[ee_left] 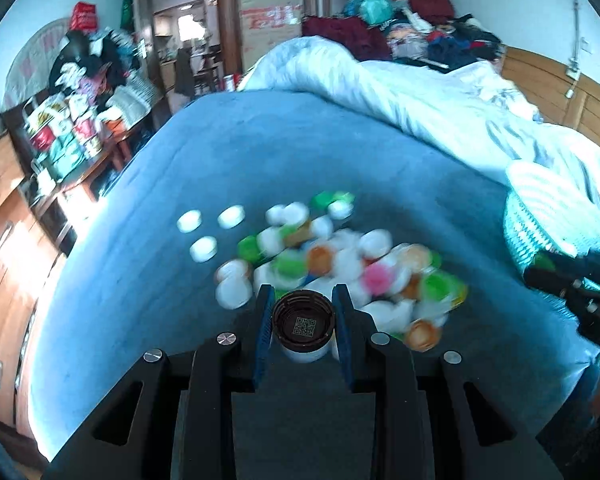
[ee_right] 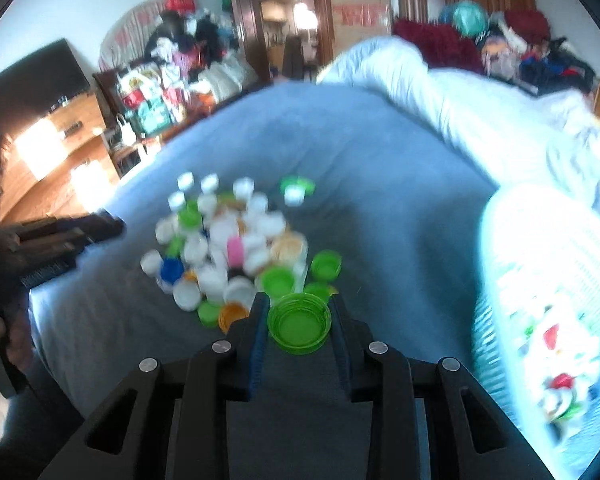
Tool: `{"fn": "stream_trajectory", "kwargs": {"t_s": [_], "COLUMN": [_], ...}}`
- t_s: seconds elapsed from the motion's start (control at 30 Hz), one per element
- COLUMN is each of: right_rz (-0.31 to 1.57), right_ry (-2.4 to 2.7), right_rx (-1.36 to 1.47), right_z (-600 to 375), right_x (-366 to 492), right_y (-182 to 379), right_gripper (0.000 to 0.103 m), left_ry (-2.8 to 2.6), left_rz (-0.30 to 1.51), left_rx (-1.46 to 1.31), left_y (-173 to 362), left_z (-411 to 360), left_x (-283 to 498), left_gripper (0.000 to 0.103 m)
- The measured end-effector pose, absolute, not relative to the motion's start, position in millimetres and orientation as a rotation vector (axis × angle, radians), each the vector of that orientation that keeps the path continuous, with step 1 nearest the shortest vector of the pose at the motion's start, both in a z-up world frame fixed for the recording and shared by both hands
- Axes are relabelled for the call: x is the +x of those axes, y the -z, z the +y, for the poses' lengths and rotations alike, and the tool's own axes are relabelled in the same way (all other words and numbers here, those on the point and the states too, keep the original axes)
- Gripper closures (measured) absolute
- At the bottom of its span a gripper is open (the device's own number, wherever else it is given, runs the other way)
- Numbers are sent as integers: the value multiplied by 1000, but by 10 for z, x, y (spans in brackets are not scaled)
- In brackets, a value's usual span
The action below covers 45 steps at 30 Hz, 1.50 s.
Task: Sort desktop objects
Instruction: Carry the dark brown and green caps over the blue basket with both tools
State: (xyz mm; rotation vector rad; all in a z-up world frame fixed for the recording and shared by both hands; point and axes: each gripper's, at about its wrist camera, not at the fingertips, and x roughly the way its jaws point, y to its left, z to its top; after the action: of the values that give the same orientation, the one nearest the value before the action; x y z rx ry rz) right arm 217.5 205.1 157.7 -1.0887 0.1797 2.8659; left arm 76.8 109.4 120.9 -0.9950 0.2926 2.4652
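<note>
- Bottle caps (ee_left: pixel 332 264), white, green, orange and pink, lie heaped on a blue bedspread (ee_left: pixel 260 148) in the left wrist view, just past the fingertips of the left gripper (ee_left: pixel 303 312).
- Its jaws are clamped on a dark brown cap (ee_left: pixel 303 320), open side toward the camera, a square code printed inside; the cap sits at 6 o'clock of the heap.
- Three white caps (ee_left: pixel 212 228) lie apart at the heap's 10 o'clock.
- A pale woven basket (ee_left: pixel 540 216) stands at 3 o'clock of the heap, beside a rumpled white duvet (ee_left: pixel 420 96). The other gripper's dark body shows at the right edge.
- In the right wrist view, the right gripper (ee_right: pixel 299 322) has its jaws closed on a green cap (ee_right: pixel 299 326), hollow side up, at the near edge of the heap (ee_right: pixel 228 244).
- The basket (ee_right: pixel 512 264) fills the frame at 3 o'clock, blurred caps (ee_right: pixel 560 364) of mixed colours inside it.
- The left gripper (ee_right: pixel 66 236) shows at 9 o'clock of the heap, over the bedspread (ee_right: pixel 340 140).
</note>
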Motion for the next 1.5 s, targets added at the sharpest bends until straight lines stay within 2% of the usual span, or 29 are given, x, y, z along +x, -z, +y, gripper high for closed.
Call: {"fn": "stream_trajectory", "kwargs": {"t_s": [0.27, 0.57, 1.03, 1.5], "right_rz": [134, 166, 290, 389], "right_ry": [-2785, -2647, -2546, -2522], "right_rx": [-894, -830, -820, -896], "right_z": [2583, 3292, 3851, 4083], "right_x": [2552, 2945, 3296, 3367], "right_y": [-2245, -2516, -2533, -2337], "right_gripper": [71, 71, 71, 71], "left_ry": [-2345, -2231, -2075, -1897], "left_rz": [330, 353, 397, 463], "left_rx": [-904, -861, -871, -1030], "left_y": [-1542, -1806, -2043, -1850], "left_z": [1874, 2597, 3518, 4166], "left_x": [980, 1148, 1341, 1428], "left_gripper": [79, 79, 79, 79]}}
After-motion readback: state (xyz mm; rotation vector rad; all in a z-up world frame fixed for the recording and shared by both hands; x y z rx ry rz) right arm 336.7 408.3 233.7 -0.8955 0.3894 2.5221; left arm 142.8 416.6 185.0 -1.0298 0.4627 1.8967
